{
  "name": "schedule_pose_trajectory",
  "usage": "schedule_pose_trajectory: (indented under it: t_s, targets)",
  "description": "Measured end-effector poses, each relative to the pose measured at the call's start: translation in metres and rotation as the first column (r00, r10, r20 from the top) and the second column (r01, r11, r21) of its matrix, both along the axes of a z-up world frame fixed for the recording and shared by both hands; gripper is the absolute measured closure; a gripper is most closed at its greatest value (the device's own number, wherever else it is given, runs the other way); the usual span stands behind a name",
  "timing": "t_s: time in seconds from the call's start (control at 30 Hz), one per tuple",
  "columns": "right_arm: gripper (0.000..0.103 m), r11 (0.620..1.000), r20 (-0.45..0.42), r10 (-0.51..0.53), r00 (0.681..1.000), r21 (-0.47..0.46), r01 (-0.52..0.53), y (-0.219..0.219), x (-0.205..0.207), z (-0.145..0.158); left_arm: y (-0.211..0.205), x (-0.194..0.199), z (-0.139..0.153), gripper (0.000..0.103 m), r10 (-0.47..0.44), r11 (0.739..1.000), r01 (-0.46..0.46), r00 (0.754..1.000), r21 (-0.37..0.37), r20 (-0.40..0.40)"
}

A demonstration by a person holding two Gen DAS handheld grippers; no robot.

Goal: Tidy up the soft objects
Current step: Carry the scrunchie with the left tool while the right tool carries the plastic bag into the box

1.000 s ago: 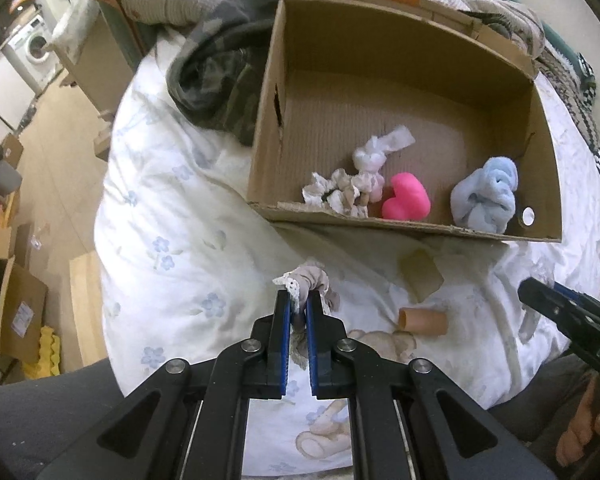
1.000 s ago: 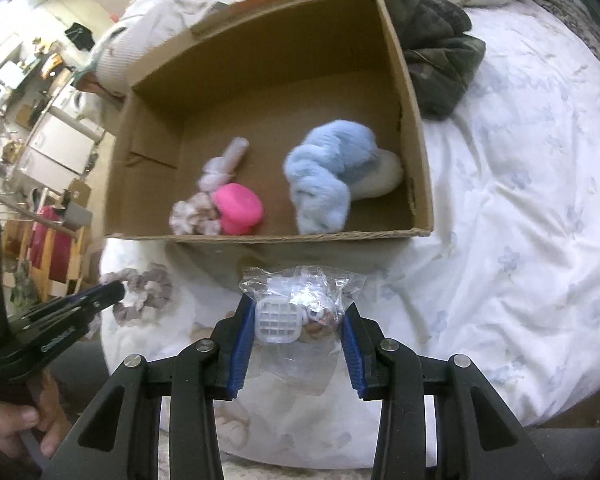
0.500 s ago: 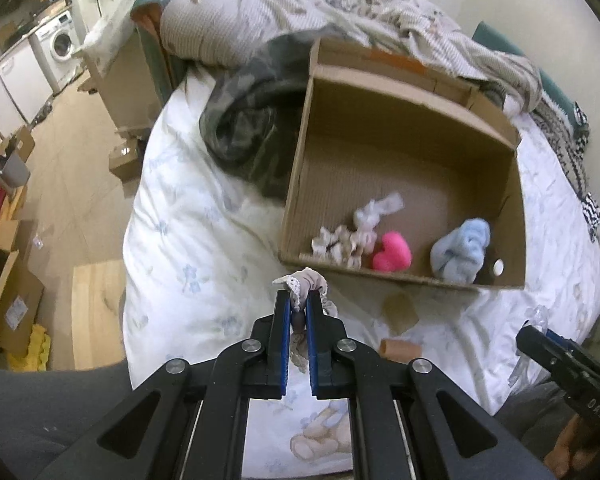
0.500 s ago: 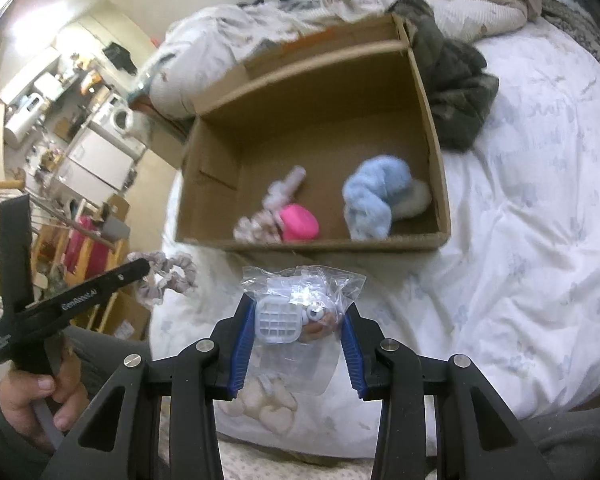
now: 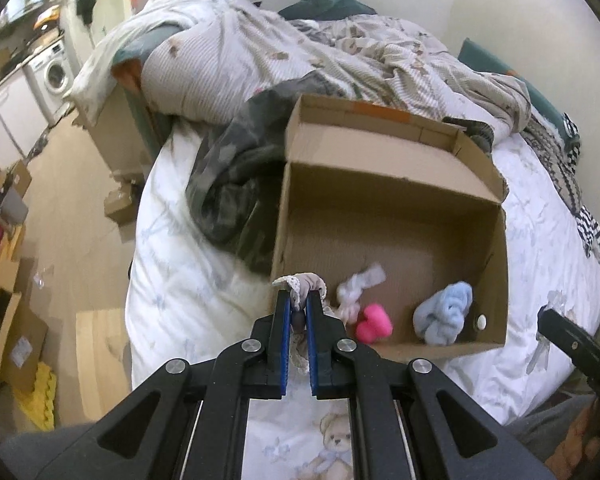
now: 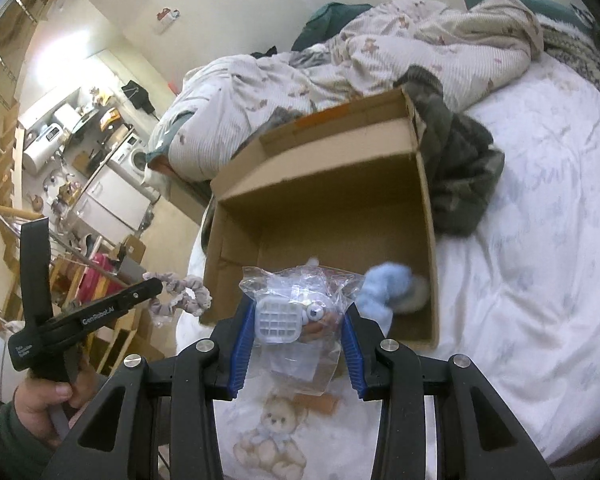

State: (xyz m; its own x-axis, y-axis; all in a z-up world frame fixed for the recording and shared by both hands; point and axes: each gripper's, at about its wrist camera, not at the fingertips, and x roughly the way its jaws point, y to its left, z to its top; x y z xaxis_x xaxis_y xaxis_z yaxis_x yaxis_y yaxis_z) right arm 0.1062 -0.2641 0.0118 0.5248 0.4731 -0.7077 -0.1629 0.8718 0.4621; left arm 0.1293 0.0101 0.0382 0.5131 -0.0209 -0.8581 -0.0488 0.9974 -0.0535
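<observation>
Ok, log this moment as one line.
left claw: shut on scrunchie | right claw: shut on plastic bag | both raised near box | nothing dropped yet

Both wrist views looking down and forward from above the near edge of the white floral-print bed (image 5: 204,280), sharing the open brown cardboard box (image 5: 384,184) (image 6: 324,184) from left and right.

Soft, even indoor light filled both views, brightest on the pale far wall (image 6: 100,52) in the right wrist view. Fisheye curvature bent the edges into dark corners. The open brown cardboard box (image 5: 384,196) and its contents were motion-blurred; its inner walls lay in shadow.
</observation>
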Motion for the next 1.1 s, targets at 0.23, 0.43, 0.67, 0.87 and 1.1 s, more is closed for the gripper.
schedule_pose_trajectory:
  t_s: [0.23,0.43,0.67,0.87,1.1]
  targets:
    - [0.061,1.0,0.015,-0.002,1.0,-0.021,0.002,-0.003,0.029,-0.003,-0.024,0.03,-0.002,0.096,-0.093,0.995,0.092,0.994,0.029,0.052]
    - [0.061,0.999,-0.023,-0.024,0.999,-0.022,0.024,-0.004,0.041,-0.033,-0.036,0.041,-0.047,0.096,-0.165,0.986,0.165,0.986,0.004,0.016]
    - [0.061,0.996,-0.062,-0.013,0.998,-0.094,0.007,0.007,0.049,-0.053,-0.042,0.039,-0.06,0.096,-0.154,0.988,0.154,0.988,0.021,-0.013]
    - [0.061,0.993,-0.075,-0.019,0.997,-0.121,0.009,0.011,0.062,-0.065,-0.037,0.043,-0.062,0.096,-0.119,0.993,0.119,0.993,0.007,-0.004]
    - [0.061,0.99,-0.091,0.008,0.996,-0.139,-0.021,0.022,0.064,-0.075,-0.037,0.046,-0.069,0.096,-0.115,0.993,0.115,0.993,-0.003,-0.025]
